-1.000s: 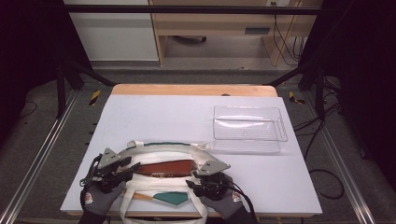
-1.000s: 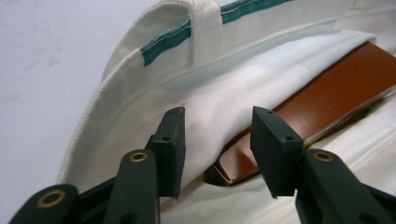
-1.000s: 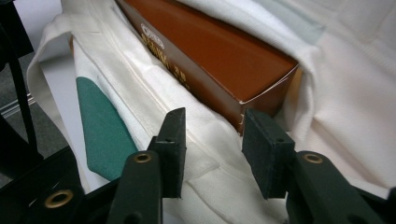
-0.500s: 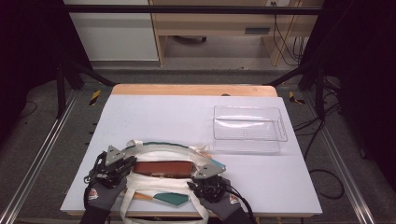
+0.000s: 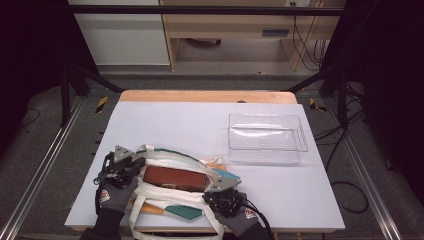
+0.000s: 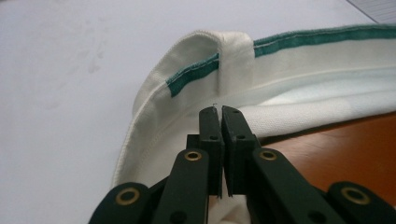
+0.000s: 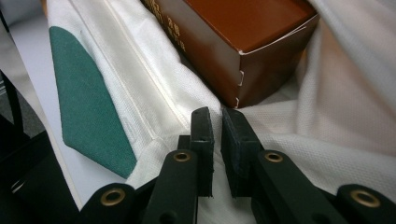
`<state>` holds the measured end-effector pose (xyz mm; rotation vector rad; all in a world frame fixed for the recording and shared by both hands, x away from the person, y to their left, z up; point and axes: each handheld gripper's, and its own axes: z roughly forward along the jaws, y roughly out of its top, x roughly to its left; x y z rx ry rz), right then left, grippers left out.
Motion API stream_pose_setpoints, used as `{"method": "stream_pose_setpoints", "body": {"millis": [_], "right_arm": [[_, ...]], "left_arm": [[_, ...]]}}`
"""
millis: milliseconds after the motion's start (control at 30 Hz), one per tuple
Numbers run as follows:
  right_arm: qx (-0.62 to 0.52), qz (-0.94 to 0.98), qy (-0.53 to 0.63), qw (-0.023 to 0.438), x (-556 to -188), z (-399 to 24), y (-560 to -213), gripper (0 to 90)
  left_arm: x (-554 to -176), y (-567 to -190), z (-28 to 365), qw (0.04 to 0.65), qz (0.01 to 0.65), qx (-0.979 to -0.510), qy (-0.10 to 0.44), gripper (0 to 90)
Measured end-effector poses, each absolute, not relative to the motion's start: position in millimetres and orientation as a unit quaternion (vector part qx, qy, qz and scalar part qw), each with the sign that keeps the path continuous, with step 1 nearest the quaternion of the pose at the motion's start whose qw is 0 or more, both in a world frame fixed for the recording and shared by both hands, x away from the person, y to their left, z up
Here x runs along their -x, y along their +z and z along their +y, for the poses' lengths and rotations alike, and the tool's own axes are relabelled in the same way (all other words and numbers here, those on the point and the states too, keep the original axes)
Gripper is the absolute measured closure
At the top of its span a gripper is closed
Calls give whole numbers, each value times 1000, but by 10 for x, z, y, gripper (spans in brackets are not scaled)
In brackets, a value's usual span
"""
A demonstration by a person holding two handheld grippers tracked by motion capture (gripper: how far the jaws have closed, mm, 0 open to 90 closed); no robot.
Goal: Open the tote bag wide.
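Note:
A white cloth tote bag (image 5: 172, 161) with teal trim lies at the table's near edge, and a brown box (image 5: 174, 178) rests in its open mouth. My left gripper (image 5: 131, 167) is at the bag's left end. In the left gripper view its jaws (image 6: 219, 112) are pressed together at the bag's rim (image 6: 196, 74), with white cloth under them and the box (image 6: 345, 140) to the right. My right gripper (image 5: 216, 192) is at the bag's right end. Its jaws (image 7: 214, 116) have just been closing and pinch white cloth (image 7: 140, 79) just before the box's corner (image 7: 243, 28).
A clear plastic tray (image 5: 265, 159) stands empty on the right half of the white table (image 5: 200, 125). Bag handles trail toward the near edge beside a teal patch (image 5: 182, 212). Dark frame rails run along both sides of the table.
Both grippers' jaws have come together at the bag's ends. The left hand has shifted a little toward the bag, and the bag's mouth has bunched around the box.

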<state>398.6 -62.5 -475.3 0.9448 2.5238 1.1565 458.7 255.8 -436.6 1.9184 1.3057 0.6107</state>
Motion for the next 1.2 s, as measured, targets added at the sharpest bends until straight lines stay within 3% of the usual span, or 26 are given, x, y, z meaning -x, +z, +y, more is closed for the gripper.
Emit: {"method": "stream_pose_setpoints", "body": {"millis": [333,467,667,800,933,1200], "right_arm": [[-318,855,394,108,-3972,-630,-4763,834],[-318,852,401,111,-3966,-640,-4772,828],[-310,846,416,127,-3941,-679,-4632,735],[-310,820,457,152,-3916,-794,-4396,763],[-328,801,466,183,-3989,-910,-4260,812],[-366,806,414,213,-4237,-977,-4467,834]], "left_arm": [[-4752,-4614,2634,368,522,-748,182,865],[-4725,-4604,2649,378,520,-743,185,846],[-4558,-4421,2747,415,509,-732,181,759],[-4327,-4258,2763,421,487,-735,214,729],[-4103,-4260,2758,413,465,-754,211,741],[-3972,-4522,2785,374,455,-788,181,762]]}}
